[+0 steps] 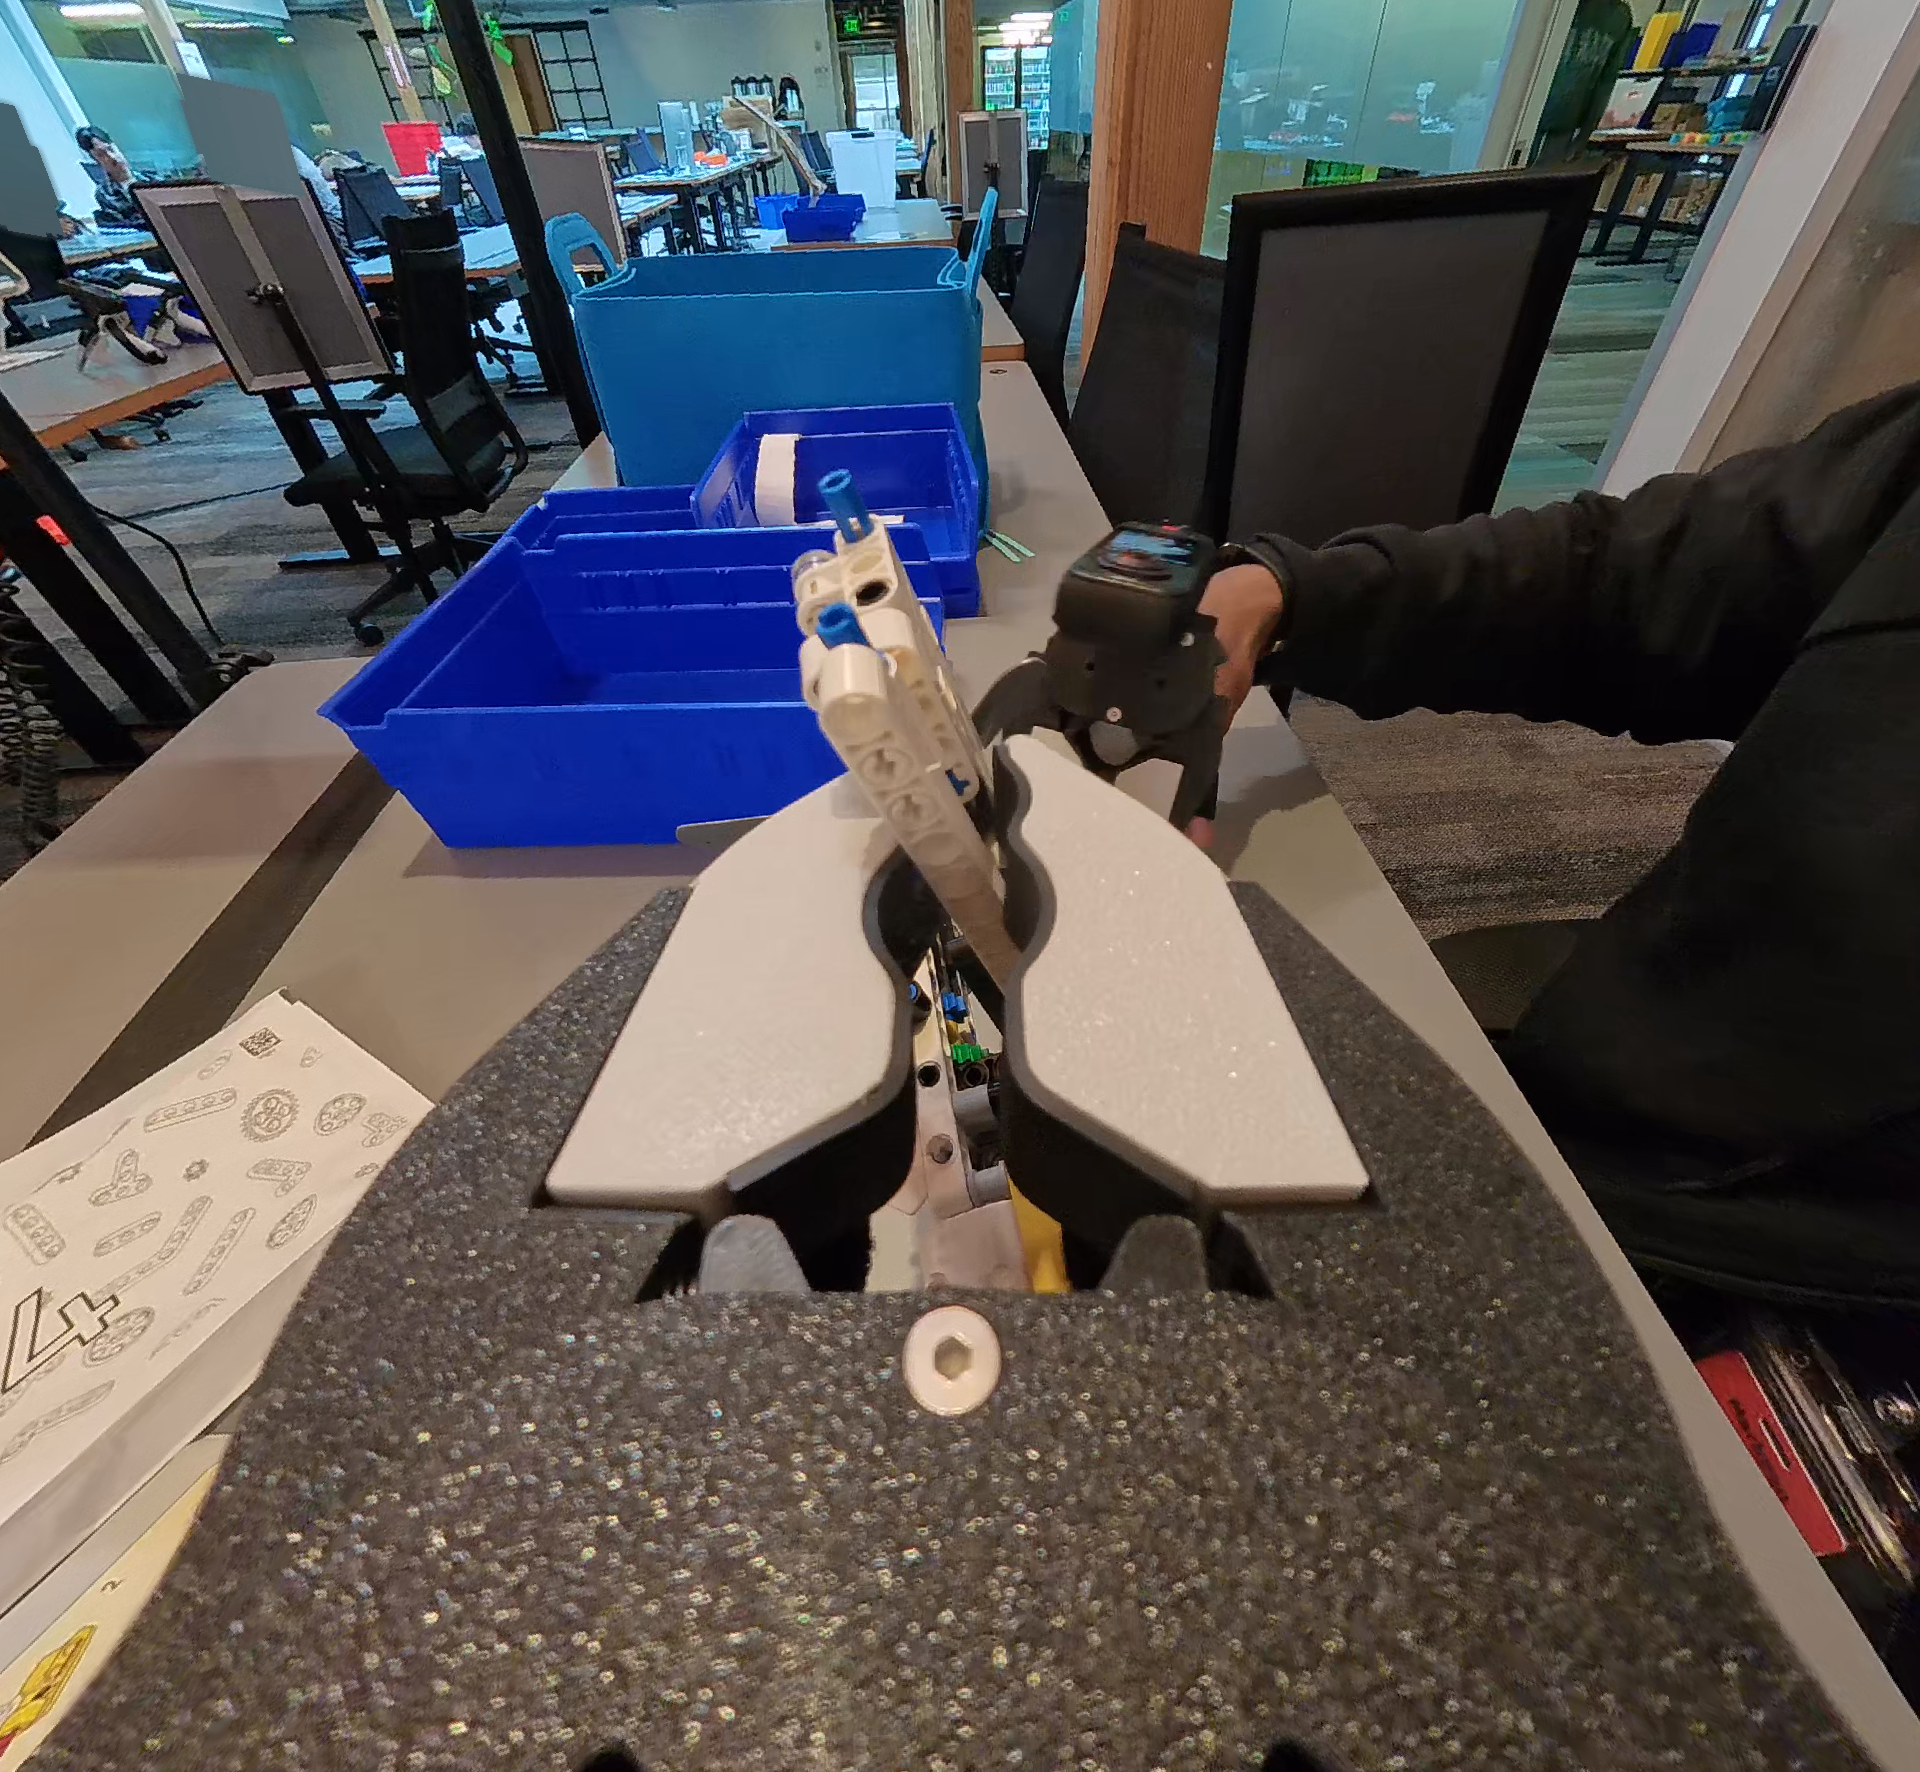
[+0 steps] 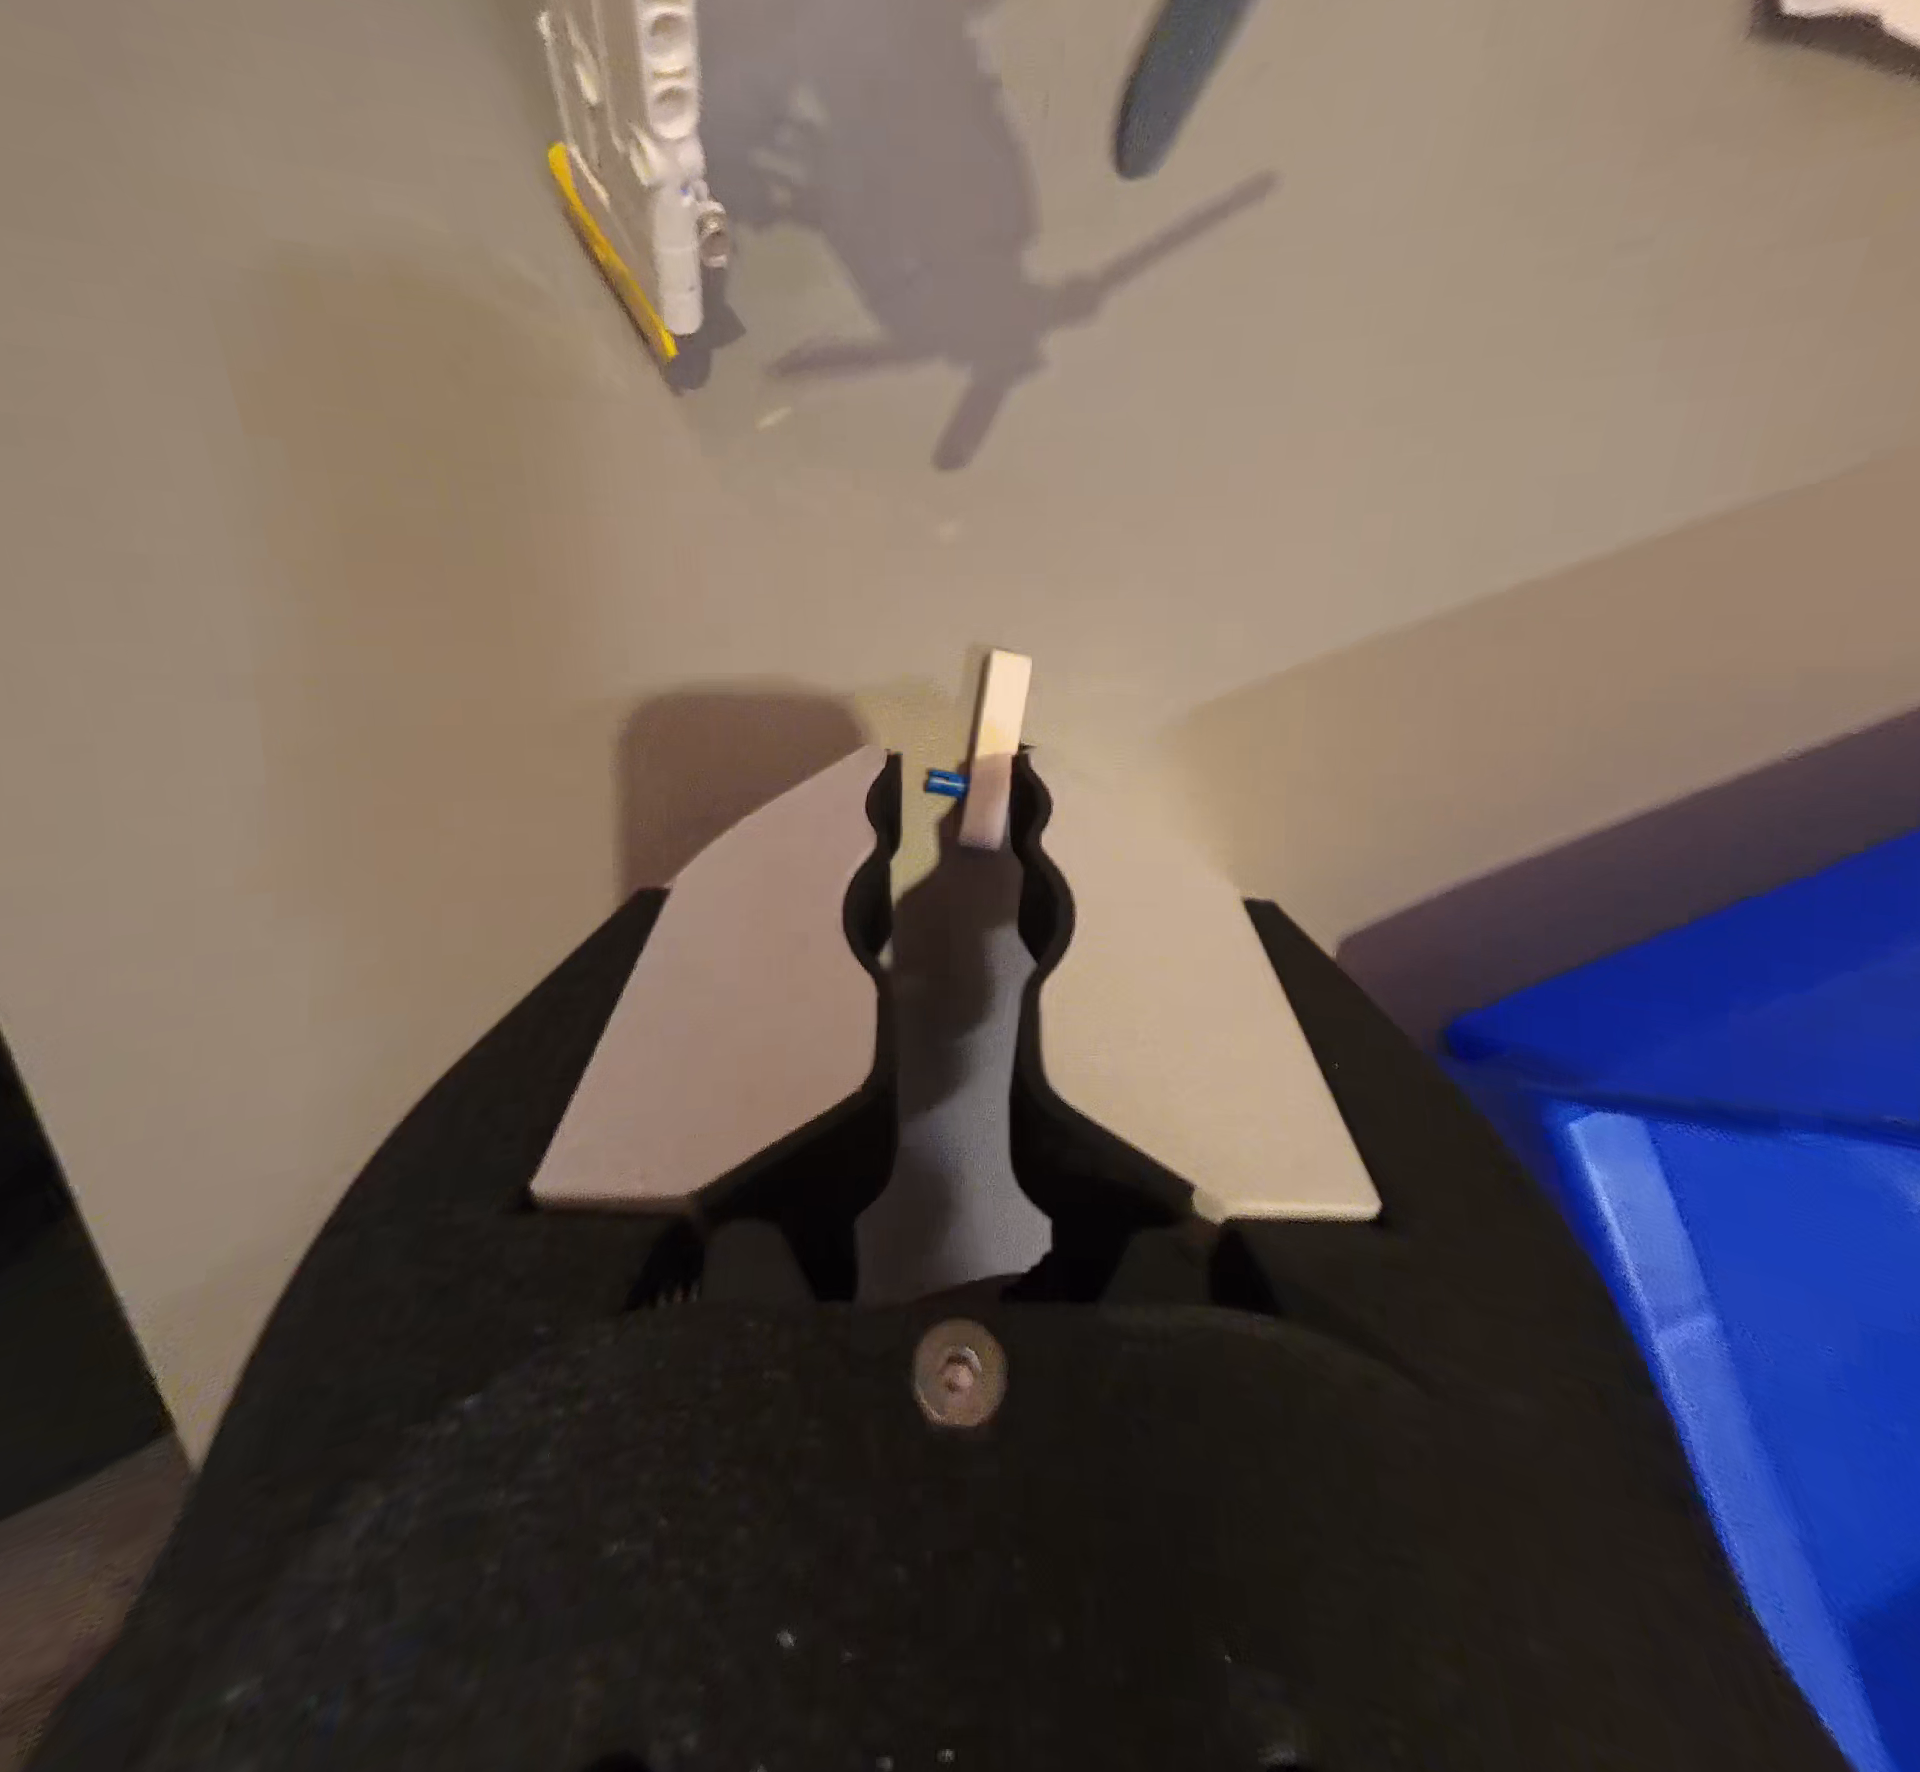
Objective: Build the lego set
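Two grippers are in my views. Starting at the lower left of the left wrist view, I see a printed parts sheet (image 1: 156,1192) lying on the grey surface (image 1: 208,839). Right of it, at left centre, nested blue bins (image 1: 582,714) stand on the surface, with a taller blue tub (image 1: 779,351) behind them. At centre, my left gripper (image 1: 997,808) is clamped on a white beam assembly (image 1: 894,683) with blue pins, which juts up and leans left beyond the fingertips. Further right, a hand (image 1: 1242,631) in a dark sleeve holds the right gripper (image 1: 1101,777) low over the surface.

In the right wrist view, the white assembly hangs at upper left. At centre, my right gripper (image 2: 961,787) stands apart around a small cream beam (image 2: 995,746) with a blue pin (image 2: 943,782); the beam sits against the right finger (image 2: 1143,995), and the left finger is clear of the pin. A blue bin (image 2: 1714,1151) fills the lower right.
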Tool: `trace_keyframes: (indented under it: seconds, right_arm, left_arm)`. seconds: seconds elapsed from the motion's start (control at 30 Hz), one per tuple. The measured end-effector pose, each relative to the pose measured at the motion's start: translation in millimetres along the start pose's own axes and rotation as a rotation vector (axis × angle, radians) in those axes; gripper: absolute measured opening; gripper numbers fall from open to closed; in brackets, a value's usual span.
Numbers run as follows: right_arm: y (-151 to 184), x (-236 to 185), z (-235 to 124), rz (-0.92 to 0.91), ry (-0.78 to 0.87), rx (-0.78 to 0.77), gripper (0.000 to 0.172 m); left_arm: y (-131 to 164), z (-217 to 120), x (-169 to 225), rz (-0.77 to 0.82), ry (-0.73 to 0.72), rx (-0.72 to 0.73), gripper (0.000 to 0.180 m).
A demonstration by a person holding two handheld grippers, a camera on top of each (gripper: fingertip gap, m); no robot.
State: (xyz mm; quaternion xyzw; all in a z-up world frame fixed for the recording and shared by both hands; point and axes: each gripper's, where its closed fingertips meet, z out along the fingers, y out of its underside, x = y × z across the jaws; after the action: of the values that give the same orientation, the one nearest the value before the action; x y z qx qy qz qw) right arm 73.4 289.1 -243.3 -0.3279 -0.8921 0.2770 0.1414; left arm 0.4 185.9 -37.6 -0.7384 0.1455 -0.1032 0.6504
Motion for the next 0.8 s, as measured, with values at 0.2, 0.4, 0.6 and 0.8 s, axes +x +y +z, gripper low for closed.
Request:
trace_keyframes:
  seconds: [0.2, 0.4, 0.6, 0.8]
  right_arm:
    - [8, 0, -1, -0.106, 0.146, -0.076, 0.021]
    - [8, 9, 0, 0.073, 0.087, -0.011, 0.022]
    - [7, -2, 1, -0.029, 0.129, -0.062, 0.022]
    - [8, -3, 8, -0.051, 0.137, -0.102, 0.022]
  left_arm:
    - [0, -1, -1, 0.000, -0.001, 0.000, 0.011]
    - [0, -1, 0, 0.004, -0.005, -0.003, 0.011]
    - [0, -1, 0, 0.003, -0.002, -0.001, 0.011]
    - [2, -2, -3, -0.006, -0.008, 0.000, 0.011]
